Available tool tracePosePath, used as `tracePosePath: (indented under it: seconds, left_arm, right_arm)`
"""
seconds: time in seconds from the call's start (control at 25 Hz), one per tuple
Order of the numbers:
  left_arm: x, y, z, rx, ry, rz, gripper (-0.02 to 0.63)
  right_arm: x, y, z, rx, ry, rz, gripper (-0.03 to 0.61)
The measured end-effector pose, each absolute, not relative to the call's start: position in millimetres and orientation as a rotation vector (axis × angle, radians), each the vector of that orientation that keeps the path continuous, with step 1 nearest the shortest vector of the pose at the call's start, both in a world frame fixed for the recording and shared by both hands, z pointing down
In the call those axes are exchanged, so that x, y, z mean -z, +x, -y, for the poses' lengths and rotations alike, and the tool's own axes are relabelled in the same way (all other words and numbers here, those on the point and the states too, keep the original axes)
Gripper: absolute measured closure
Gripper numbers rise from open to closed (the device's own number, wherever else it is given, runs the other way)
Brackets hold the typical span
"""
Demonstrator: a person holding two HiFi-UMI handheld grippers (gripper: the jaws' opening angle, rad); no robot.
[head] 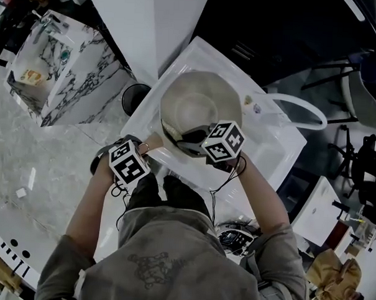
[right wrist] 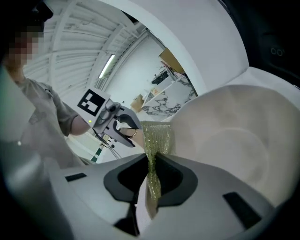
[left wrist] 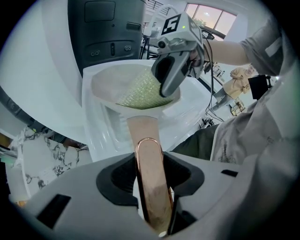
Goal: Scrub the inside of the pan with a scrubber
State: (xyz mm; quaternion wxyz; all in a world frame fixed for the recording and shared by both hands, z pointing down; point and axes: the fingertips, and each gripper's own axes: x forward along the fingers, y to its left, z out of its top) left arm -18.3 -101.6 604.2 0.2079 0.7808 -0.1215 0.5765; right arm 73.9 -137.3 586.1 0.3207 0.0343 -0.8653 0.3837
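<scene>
My left gripper (left wrist: 152, 187) clamps the handle (left wrist: 149, 159) at the pan (head: 193, 103)'s seven o'clock; my right gripper (right wrist: 150, 187) pinches the scrubber (right wrist: 155, 140) at five o'clock.

White basin (head: 272, 150) lies below the fingers of the left gripper (left wrist: 151, 180) and right gripper (right wrist: 151, 176). Black round bin (head: 135, 98) stands beyond the left fingers, beside the basin; marble-patterned cabinet (head: 85, 79) farther out that side. White curved hose (head: 305, 111) arcs beyond the right fingers. Dark control panel (left wrist: 112, 28) faces the left fingers.
</scene>
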Motion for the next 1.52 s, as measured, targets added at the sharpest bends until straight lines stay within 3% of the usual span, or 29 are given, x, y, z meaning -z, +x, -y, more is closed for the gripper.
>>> tracePosePath:
  seconds: [0.24, 0.44, 0.68, 1.08, 1.52]
  left_arm:
    - [-604.1, -19.3, 101.3, -1.601, 2.171, 0.333, 0.446]
    - [-604.3, -19.1, 102.1, -1.607, 2.168, 0.334, 0.446]
    - [-604.2, -18.7, 101.3, -1.611, 2.166, 0.337, 0.446]
    - [-604.4, -18.3, 101.6, -1.601, 2.166, 0.338, 0.448]
    - [-605.3, -19.3, 100.2, -1.584, 2.159, 0.32, 0.448]
  right_arm:
    - [-550.1, 92.6, 118.3, -1.026, -0.018, 2.282, 0.512]
    - [-508.7, 104.7, 149.1, -0.979, 0.154, 2.413, 0.512]
    - [-477.2, 134.1, 228.5, -0.469, 0.746, 2.418, 0.512]
    - [-540.5, 176.7, 302.9, 0.042, 1.159, 1.891, 0.511]
    - [-605.1, 181.2, 314.7, 0.118, 1.08, 1.699, 0.512]
